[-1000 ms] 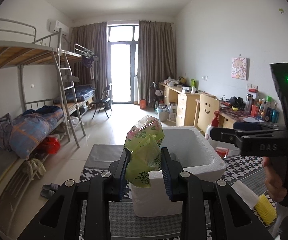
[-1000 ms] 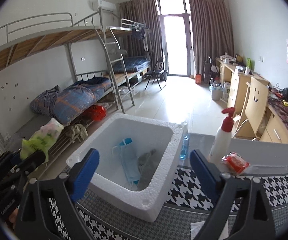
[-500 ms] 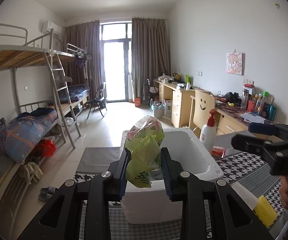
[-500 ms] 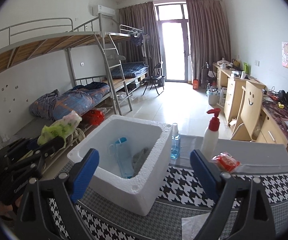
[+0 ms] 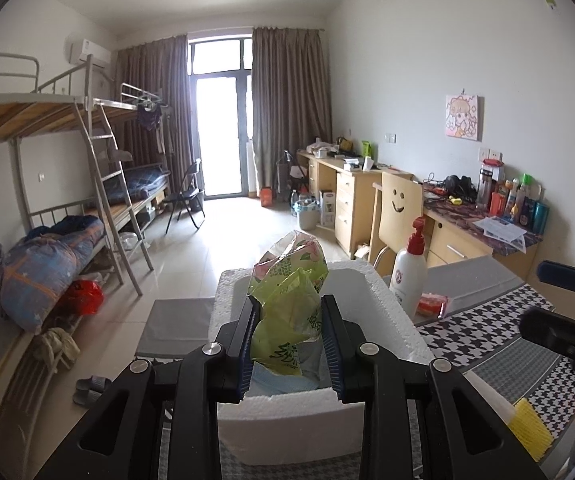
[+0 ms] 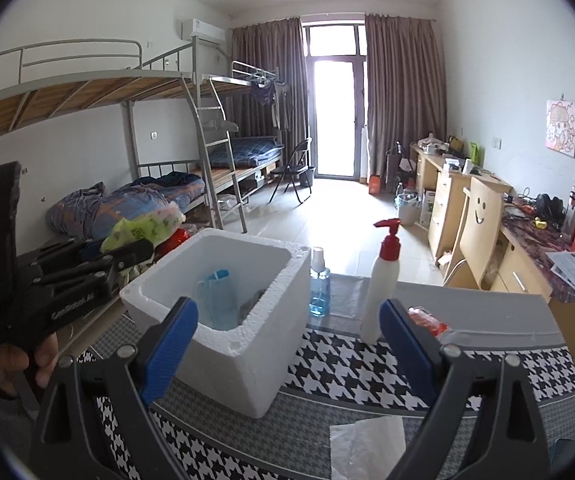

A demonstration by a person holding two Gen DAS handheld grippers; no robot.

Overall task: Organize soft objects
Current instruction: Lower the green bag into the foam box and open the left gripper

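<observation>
Dorm-room counter (image 6: 367, 364) with a black-and-white houndstooth cloth carries the work. Nearest the lens in the left view, the left tool (image 5: 289, 344) is clamped on a crinkled green-and-pink plastic packet (image 5: 287, 300). A second ago the packet sat short of the white foam box (image 6: 255, 344); now it hangs over the box's near edge, the opening directly beneath and beyond it. I judge the carry nearly finished, with only a release left to drop the packet in.

The right tool (image 6: 287, 344) has also drifted sideways and stands wide apart with nothing between its blue pads, low over the cloth before the box.

Inside the box lie a blue face mask (image 6: 217, 300) and a grey bit of cloth (image 6: 253, 304). Beyond it stand a small blue spray bottle (image 6: 319, 284) and a red-topped pump bottle (image 6: 383, 280).
</observation>
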